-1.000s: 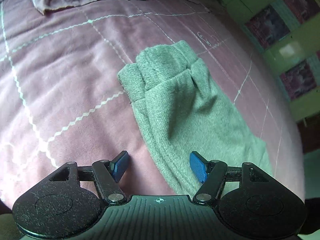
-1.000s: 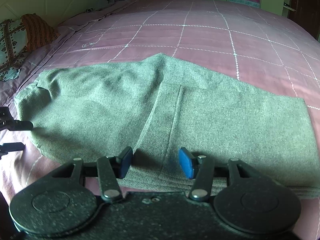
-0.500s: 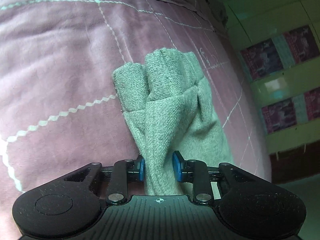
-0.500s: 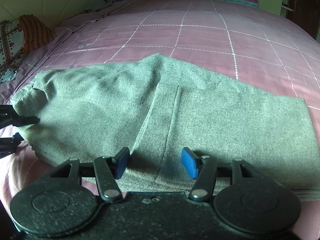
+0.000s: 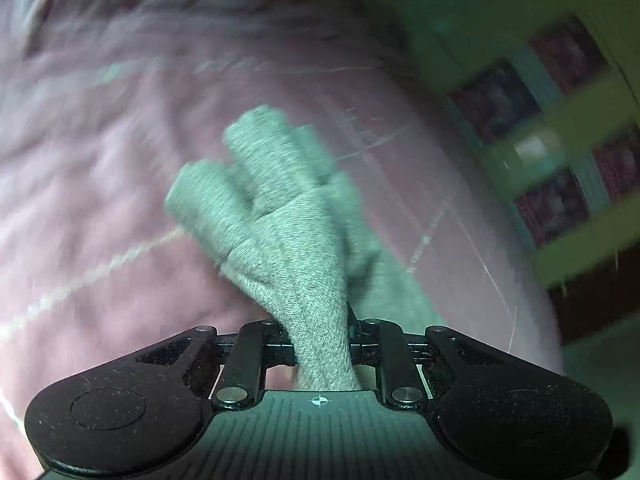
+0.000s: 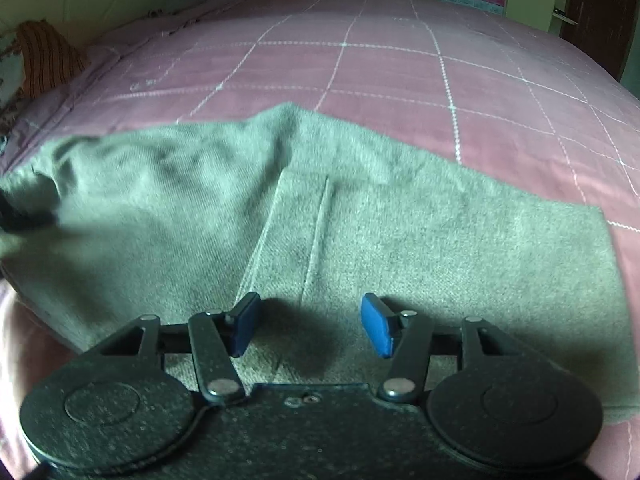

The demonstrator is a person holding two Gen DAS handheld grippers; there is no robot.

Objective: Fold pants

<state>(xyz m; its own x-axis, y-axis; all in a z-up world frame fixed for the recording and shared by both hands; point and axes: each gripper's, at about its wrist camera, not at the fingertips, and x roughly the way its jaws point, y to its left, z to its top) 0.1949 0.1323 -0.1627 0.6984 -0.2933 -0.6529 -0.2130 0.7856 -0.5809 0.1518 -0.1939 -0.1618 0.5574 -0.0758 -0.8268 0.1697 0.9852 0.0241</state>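
Observation:
Grey-green pants lie spread across a pink bed. In the left wrist view my left gripper is shut on a bunched end of the pants, which rises off the bed in folds; the view is blurred. My right gripper is open, its blue pads hovering just over the near edge of the pants, by a seam. The left gripper shows as a dark shape at the far left of the right wrist view, holding the cloth's end.
The pink bedspread with a white grid pattern stretches far behind the pants. A patterned pillow lies at the far left. Green walls with posters stand beyond the bed's edge.
My left gripper closed on the end of the pants and has lifted it, bunching the cloth. My right gripper stayed open and moved slightly forward over the pants.

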